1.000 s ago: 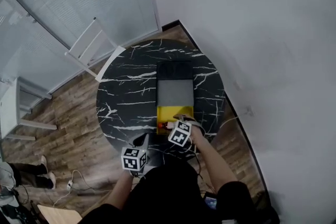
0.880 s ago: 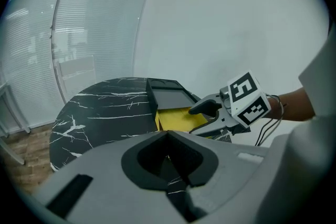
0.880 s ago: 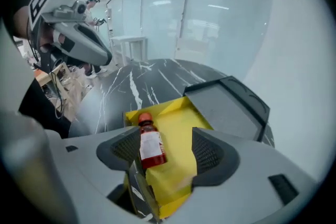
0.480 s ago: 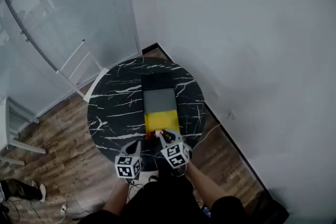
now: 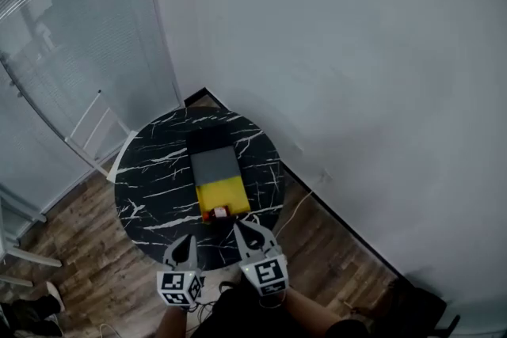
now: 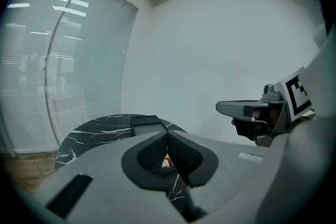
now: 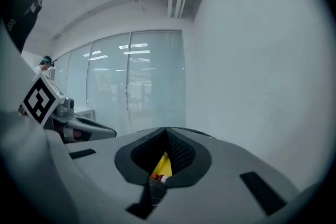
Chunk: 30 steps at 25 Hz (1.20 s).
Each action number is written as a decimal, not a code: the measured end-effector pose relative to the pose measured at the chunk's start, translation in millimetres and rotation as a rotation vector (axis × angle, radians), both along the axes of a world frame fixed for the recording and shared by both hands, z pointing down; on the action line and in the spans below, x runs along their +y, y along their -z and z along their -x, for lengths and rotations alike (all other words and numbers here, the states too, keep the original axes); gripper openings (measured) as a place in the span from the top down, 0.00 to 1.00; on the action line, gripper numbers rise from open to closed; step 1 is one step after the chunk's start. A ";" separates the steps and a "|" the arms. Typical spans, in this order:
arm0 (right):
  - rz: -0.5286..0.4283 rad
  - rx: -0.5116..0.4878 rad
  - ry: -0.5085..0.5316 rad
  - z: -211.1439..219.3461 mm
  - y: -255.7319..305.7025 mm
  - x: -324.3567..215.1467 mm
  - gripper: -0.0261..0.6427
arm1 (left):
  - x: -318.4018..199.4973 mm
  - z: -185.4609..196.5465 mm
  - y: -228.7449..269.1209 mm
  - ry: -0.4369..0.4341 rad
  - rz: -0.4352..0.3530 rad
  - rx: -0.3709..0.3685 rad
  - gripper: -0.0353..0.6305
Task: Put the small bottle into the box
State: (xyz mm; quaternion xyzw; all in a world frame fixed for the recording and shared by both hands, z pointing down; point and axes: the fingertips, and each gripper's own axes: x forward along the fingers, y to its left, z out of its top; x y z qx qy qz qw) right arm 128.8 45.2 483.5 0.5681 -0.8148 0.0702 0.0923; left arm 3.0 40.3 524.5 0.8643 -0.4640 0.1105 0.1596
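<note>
- At the near end of the box (image 5: 215, 170), in its yellow section, lies the small bottle (image 5: 219, 211): white with red, nothing touching it.
- Head view only: the box's full layout shows as yellow near part, grey middle and black far end, set lengthwise on the round black marble table (image 5: 150, 186).
- Right gripper view: the small bottle (image 7: 157, 177) and a yellow strip of box show through the notch below the jaw tips. The box's grey and black parts can't be seen from there.
- Left gripper view: only a sliver of the small bottle (image 6: 167, 161) shows in the same kind of notch. The box's far end (image 6: 144, 122) shows over the jaws.
- Right gripper (image 5: 246, 226): jaws closed together, tips meeting, nothing between them. It is held by the table's near edge, just short of the box.
- Left gripper (image 5: 182, 243): jaws also together and empty, to the left of the right one and apart from the box.
- Each gripper camera catches the other tool side-on: the right gripper (image 6: 223, 107) at the right of the left gripper view, the left gripper (image 7: 111, 132) at the left of the right gripper view. Neither side-on view shows how those jaws stand.
- Head view alone gives the surroundings: wooden floor (image 5: 71, 249), grey wall (image 5: 356, 75), and glass partition (image 5: 71, 36) behind the table.
</note>
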 end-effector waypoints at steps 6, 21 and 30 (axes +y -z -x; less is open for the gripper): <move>-0.065 0.024 -0.077 -31.6 35.7 11.2 0.97 | -2.1 -10.4 41.3 -0.021 -0.070 0.020 0.95; -0.128 0.042 -0.050 -55.0 68.1 -17.4 0.97 | -33.6 -21.1 86.9 0.020 -0.188 0.022 0.95; -0.130 0.084 -0.007 -56.2 68.9 -17.1 0.97 | -30.8 -20.3 82.3 0.037 -0.180 0.025 0.95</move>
